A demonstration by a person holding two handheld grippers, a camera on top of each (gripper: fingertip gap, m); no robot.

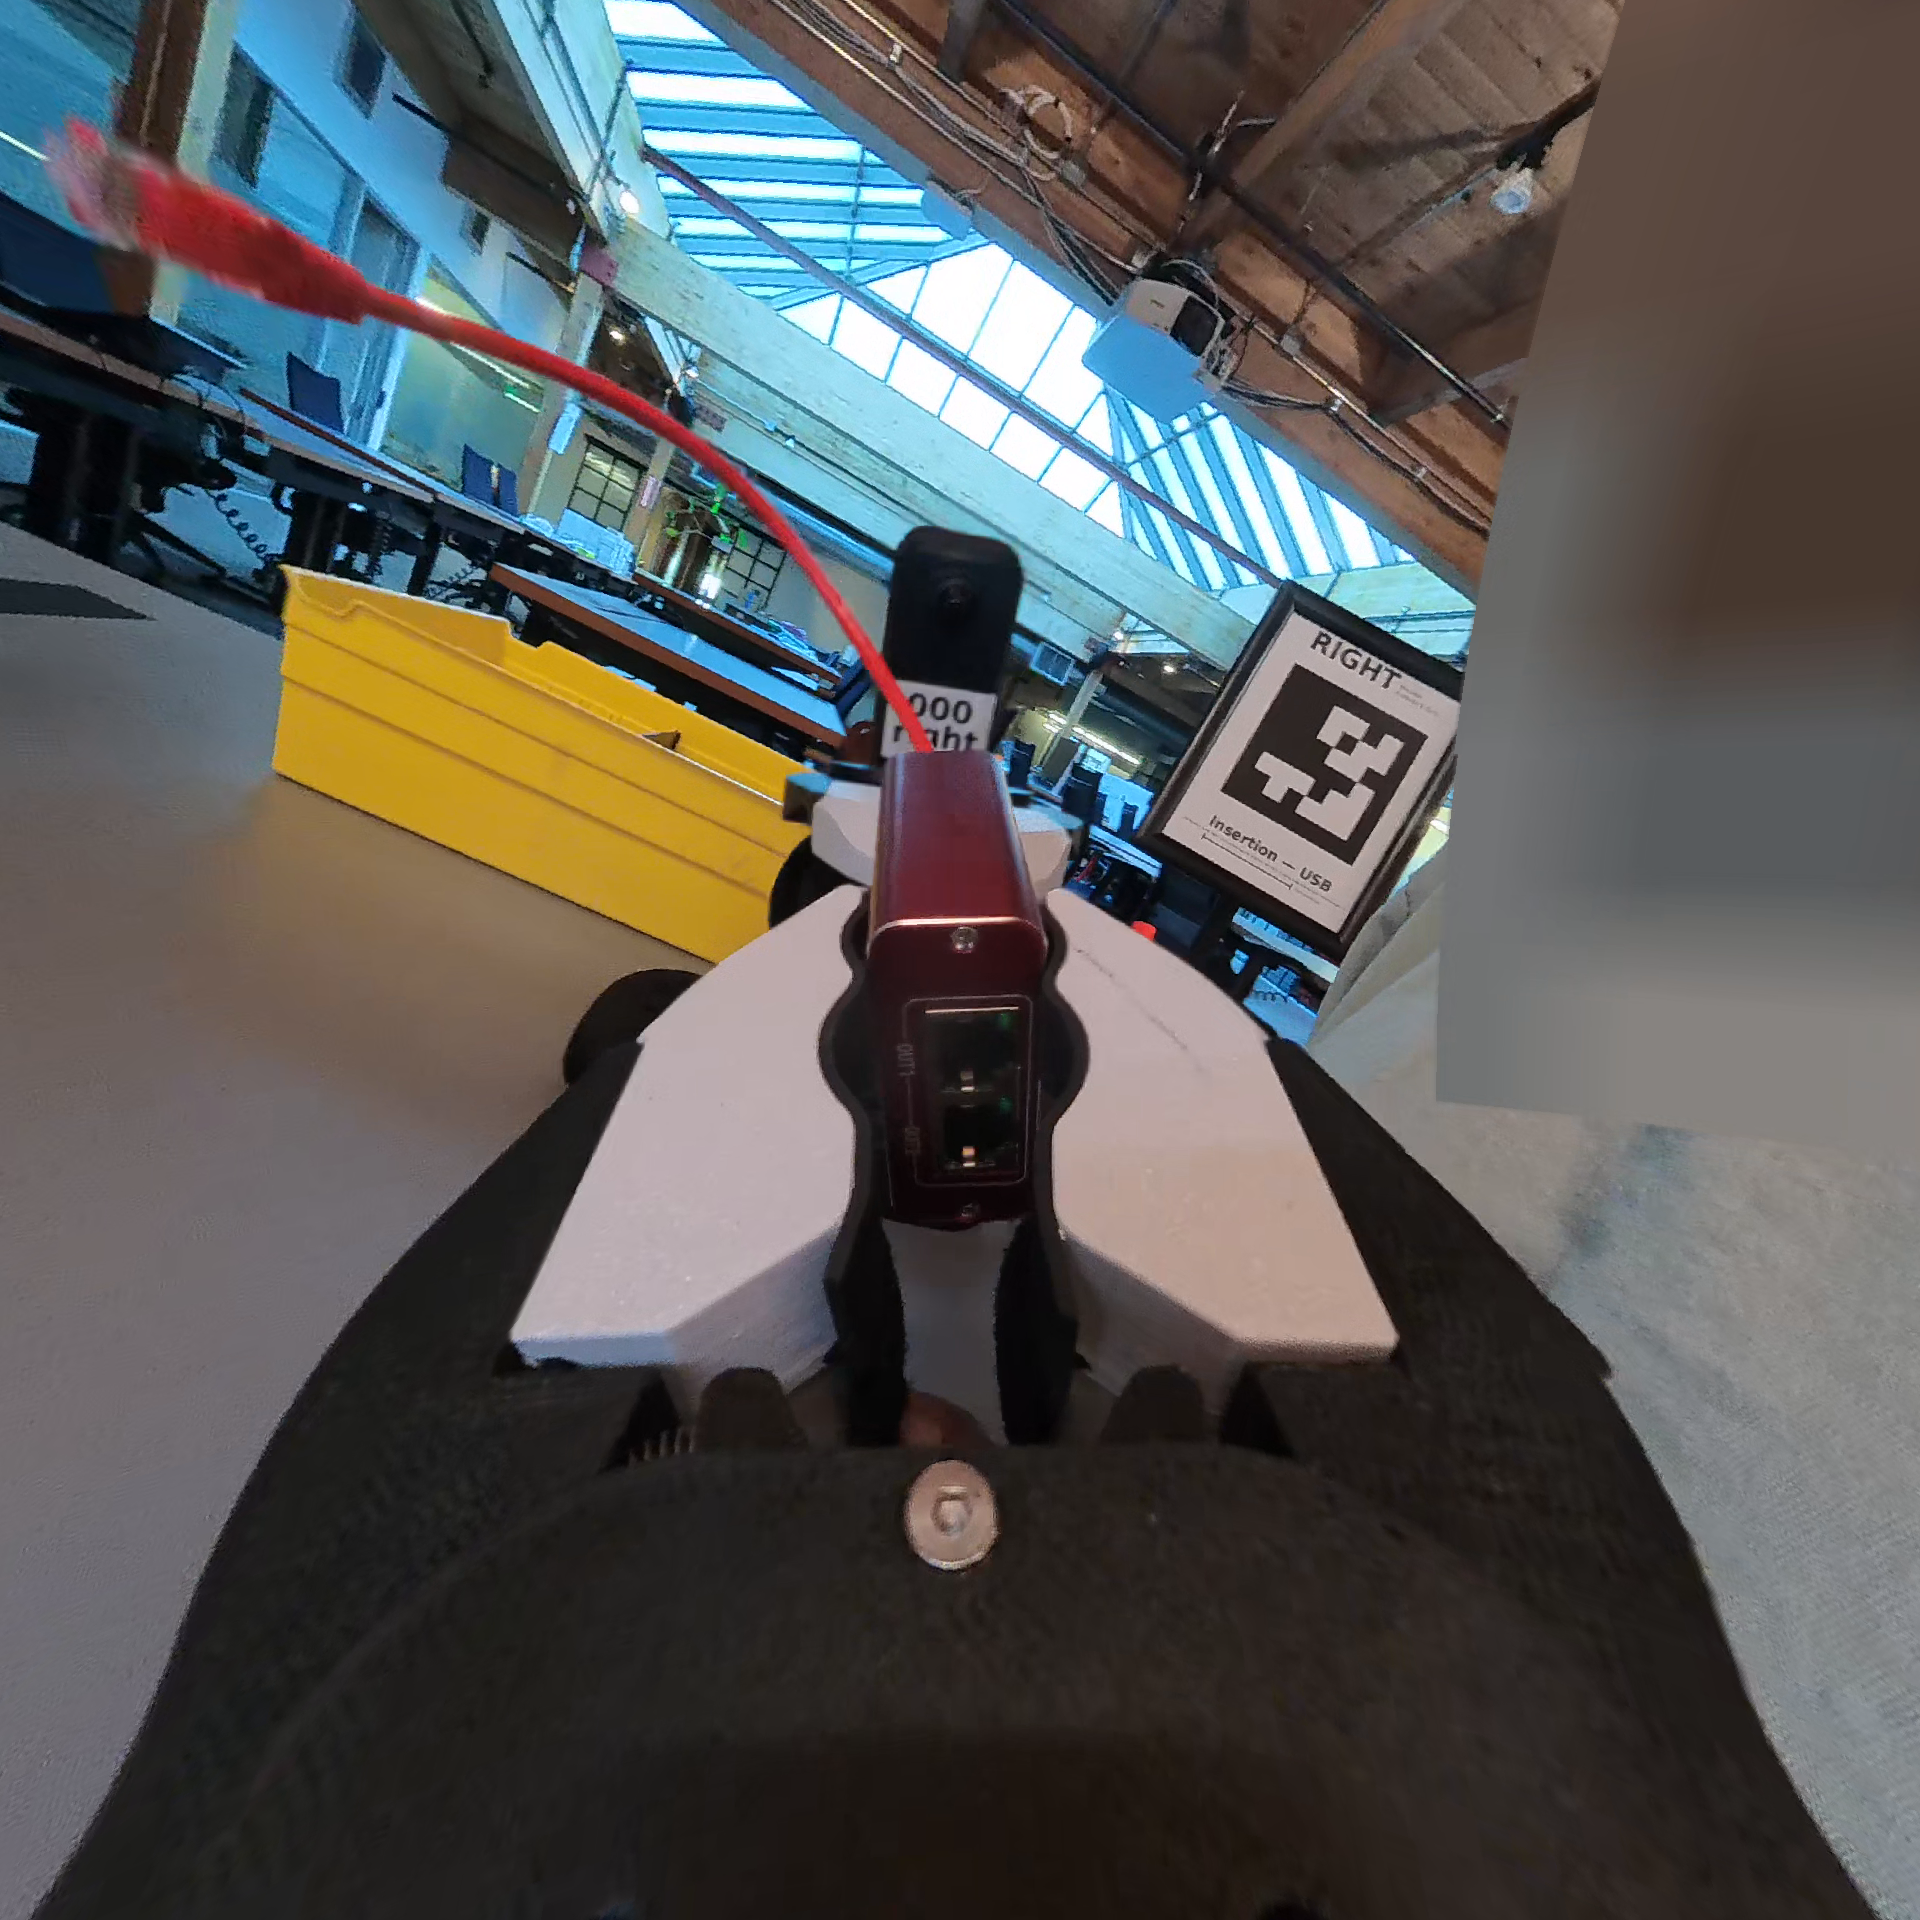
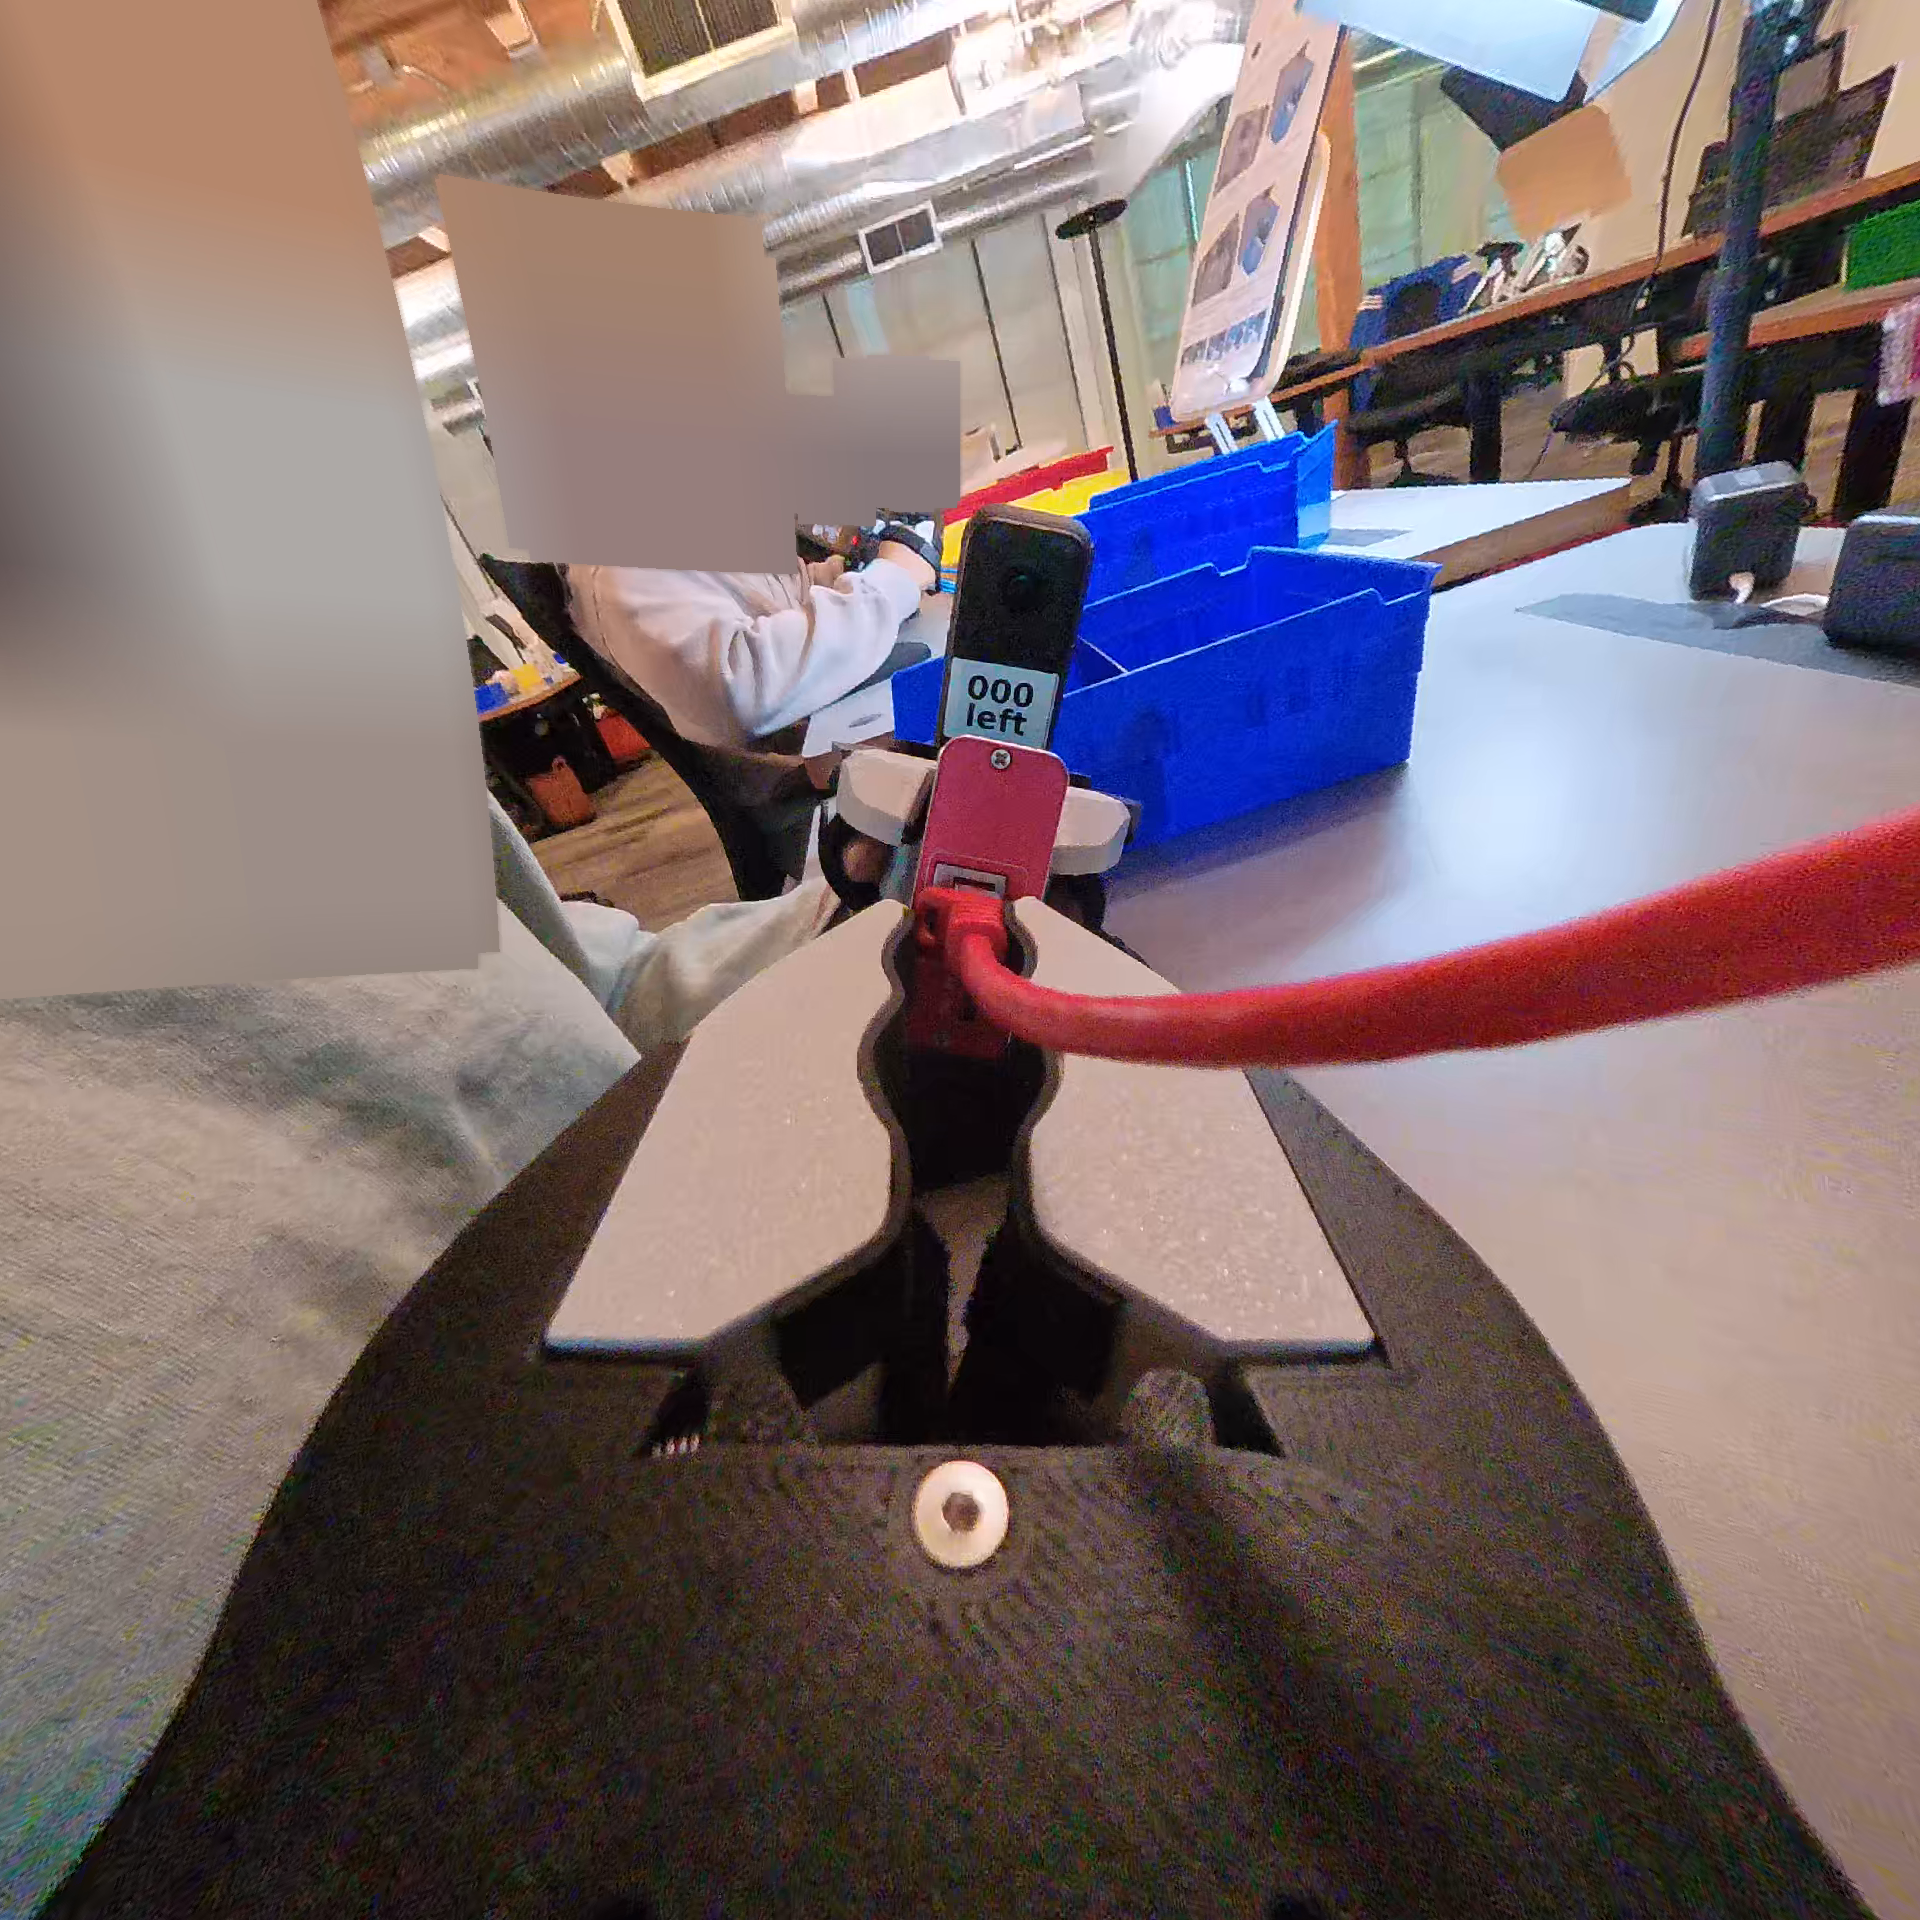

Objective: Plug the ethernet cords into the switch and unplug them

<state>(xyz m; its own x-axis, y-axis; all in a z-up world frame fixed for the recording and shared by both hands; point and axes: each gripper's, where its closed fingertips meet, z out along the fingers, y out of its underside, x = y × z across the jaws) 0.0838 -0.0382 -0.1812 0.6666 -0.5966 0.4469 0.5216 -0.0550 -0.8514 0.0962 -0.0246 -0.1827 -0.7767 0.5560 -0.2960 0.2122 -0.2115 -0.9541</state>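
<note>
My left gripper (image 1: 954, 920) is shut on the dark red switch (image 1: 951, 1049) and holds it above the table, its two empty ports facing the camera. The red ethernet cord (image 1: 623, 400) runs from the switch's far end up to a loose plug (image 1: 104, 187) at top left. In the right wrist view my right gripper (image 2: 961, 935) is shut on the cord's other plug (image 2: 948, 977), which sits at the single port in the switch's (image 2: 997, 810) near end. The cord (image 2: 1455, 987) curves off to the right. The left gripper's fingers (image 2: 878, 800) hold the switch from behind.
A yellow bin (image 1: 499, 727) and a framed marker sign (image 1: 1320, 769) stand on the grey table (image 1: 260, 1039). Blue bins (image 2: 1247, 665) and black devices (image 2: 1745, 530) stand farther along the table. A person's grey sleeve (image 2: 260, 1247) is at left; another person sits behind (image 2: 727, 644). My left and right fingertips are right by each other.
</note>
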